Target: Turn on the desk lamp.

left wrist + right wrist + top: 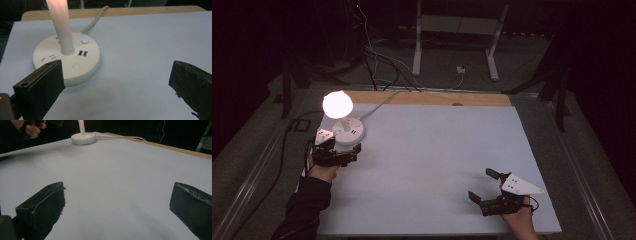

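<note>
lamp: lit, far-left of the table, cord running off the back
left gripper: I've got it wide open and empty, just beside the base, probably lined up on the buttons
right gripper: also spread, empty, parked well apart near me

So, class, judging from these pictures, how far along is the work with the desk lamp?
Done: the lamp is lit, its head glowing, and a blue light shows on a button on its round base. In hand: the left gripper sits open just beside the base, touching nothing. The right gripper rests open, far off on the table. Left: probably only drawing the left gripper away.
</note>
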